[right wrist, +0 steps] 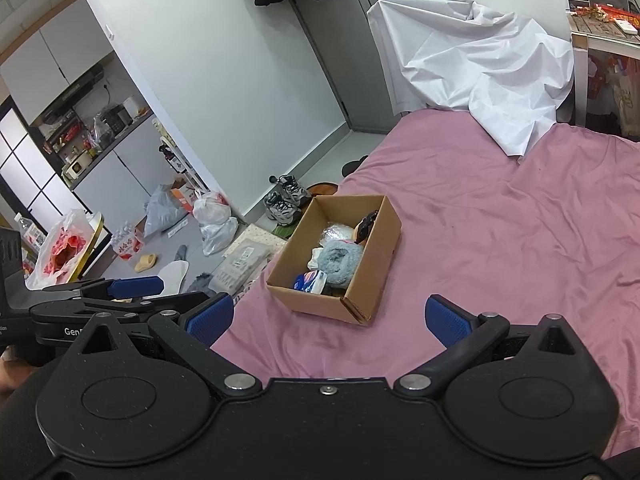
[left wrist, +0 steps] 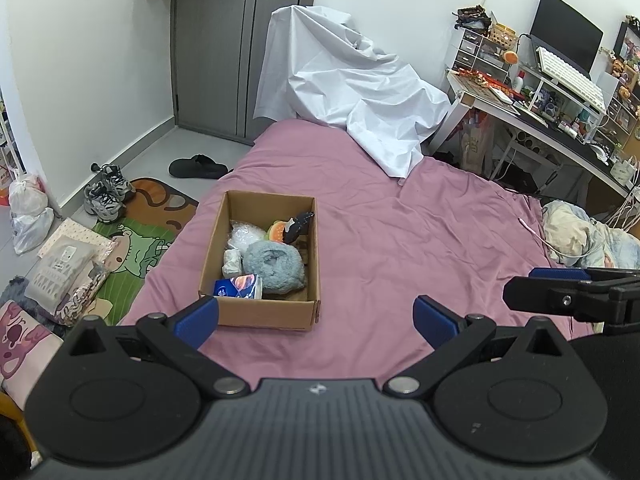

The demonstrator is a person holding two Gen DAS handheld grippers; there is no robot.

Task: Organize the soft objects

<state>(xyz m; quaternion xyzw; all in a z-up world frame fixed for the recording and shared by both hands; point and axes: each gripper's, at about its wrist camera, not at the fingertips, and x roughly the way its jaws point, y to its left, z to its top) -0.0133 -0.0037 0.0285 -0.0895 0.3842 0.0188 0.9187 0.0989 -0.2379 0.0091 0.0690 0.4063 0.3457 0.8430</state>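
Note:
An open cardboard box [left wrist: 212,256] [right wrist: 384,256] sits on the pink bedsheet [left wrist: 400,240] [right wrist: 500,220]. Inside lie a fluffy grey-blue plush [left wrist: 274,266] [right wrist: 340,260], a blue tissue pack [left wrist: 238,286] [right wrist: 308,282], a clear crinkly bag [left wrist: 246,236] [right wrist: 338,232], a small orange toy [left wrist: 276,230] and a dark soft item [left wrist: 298,224] [right wrist: 366,226]. My left gripper [left wrist: 316,320] is open and empty, just in front of the box. My right gripper [right wrist: 328,320] is open and empty, near the box's front corner. It shows at the right of the left wrist view [left wrist: 560,288].
A crumpled white sheet [left wrist: 352,80] [right wrist: 480,60] lies at the bed's far end. A patterned pillow [left wrist: 588,236] is at the right, a cluttered desk [left wrist: 560,88] beyond. Shoes [left wrist: 106,192] [right wrist: 286,198], bags [right wrist: 212,216] and a mat [left wrist: 140,240] lie on the floor.

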